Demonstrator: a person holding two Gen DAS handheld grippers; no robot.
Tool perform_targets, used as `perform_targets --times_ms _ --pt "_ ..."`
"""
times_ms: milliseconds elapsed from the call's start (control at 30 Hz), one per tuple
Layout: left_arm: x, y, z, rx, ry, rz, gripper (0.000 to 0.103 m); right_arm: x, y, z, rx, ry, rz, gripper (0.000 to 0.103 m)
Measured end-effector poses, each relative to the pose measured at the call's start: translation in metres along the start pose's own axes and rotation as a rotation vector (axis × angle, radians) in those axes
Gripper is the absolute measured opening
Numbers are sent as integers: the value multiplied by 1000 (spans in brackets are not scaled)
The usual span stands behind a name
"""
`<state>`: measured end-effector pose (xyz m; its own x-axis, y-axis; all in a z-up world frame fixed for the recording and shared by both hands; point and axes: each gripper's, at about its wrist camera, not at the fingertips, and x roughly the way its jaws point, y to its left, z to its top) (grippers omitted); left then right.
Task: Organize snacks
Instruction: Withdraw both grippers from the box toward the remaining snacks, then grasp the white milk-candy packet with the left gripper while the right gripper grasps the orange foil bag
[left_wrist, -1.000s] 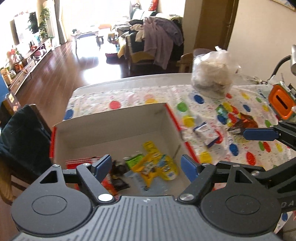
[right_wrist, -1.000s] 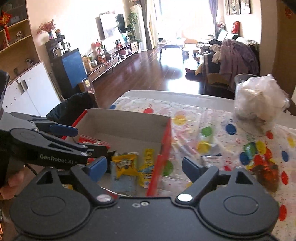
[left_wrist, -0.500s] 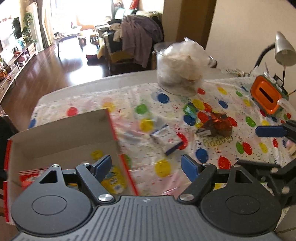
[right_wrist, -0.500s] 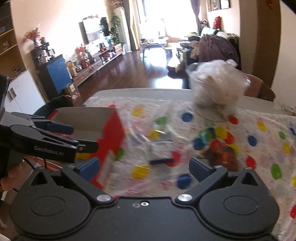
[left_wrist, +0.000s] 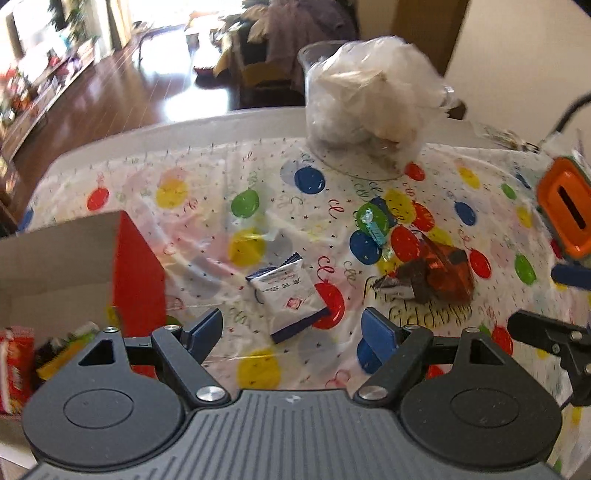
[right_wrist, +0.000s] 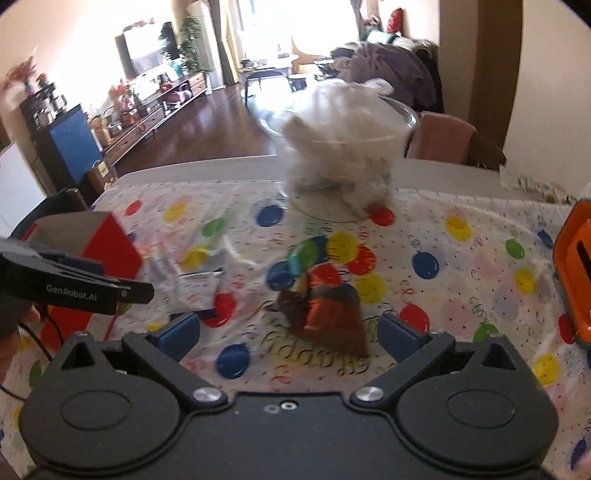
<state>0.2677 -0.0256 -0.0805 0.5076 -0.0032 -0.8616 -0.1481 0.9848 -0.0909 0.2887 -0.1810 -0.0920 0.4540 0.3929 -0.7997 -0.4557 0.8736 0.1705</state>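
Observation:
My left gripper (left_wrist: 291, 328) is open and hangs over the spotted tablecloth, just short of a white snack packet with a dark blue edge (left_wrist: 288, 295); its pads do not touch it. My right gripper (right_wrist: 288, 332) stands wide open above a brown and red foil snack bag (right_wrist: 325, 314), which lies flat between the fingers in that view. A small teal-wrapped candy (right_wrist: 295, 262) rests just beyond the foil bag. The red cardboard box (left_wrist: 138, 277) sits at the left with several snacks (left_wrist: 14, 365) inside.
A glass bowl stuffed with a white plastic bag (left_wrist: 369, 96) stands at the back of the table. An orange holder (left_wrist: 565, 206) sits at the right edge. Chairs draped with clothes and a living room lie beyond.
Both grippers have swung right, away from above the open box and down toward the loose snacks on the tablecloth. The right jaws have spread wider.

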Motion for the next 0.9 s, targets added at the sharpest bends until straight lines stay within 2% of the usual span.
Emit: perform_targets --times_ms 100,167,400,600,767,900 --pt "23 -4 10 -51 48 17 82 18 -14 2 -30 30 22 102" --pt "37 -5 15 -79 75 43 82 30 -17 1 -101 49 12 101" --pt "80 -2 28 -177 172 60 82 63 -24 -1 -379 100 63 99" --pt "105 -2 33 -213 205 116 82 82 -22 -5 -598 112 113 96" --pt "121 4 31 -253 242 131 82 103 -19 -7 -724 124 135 84" --pt "126 6 30 -261 246 142 82 115 -21 -8 -770 123 156 79"
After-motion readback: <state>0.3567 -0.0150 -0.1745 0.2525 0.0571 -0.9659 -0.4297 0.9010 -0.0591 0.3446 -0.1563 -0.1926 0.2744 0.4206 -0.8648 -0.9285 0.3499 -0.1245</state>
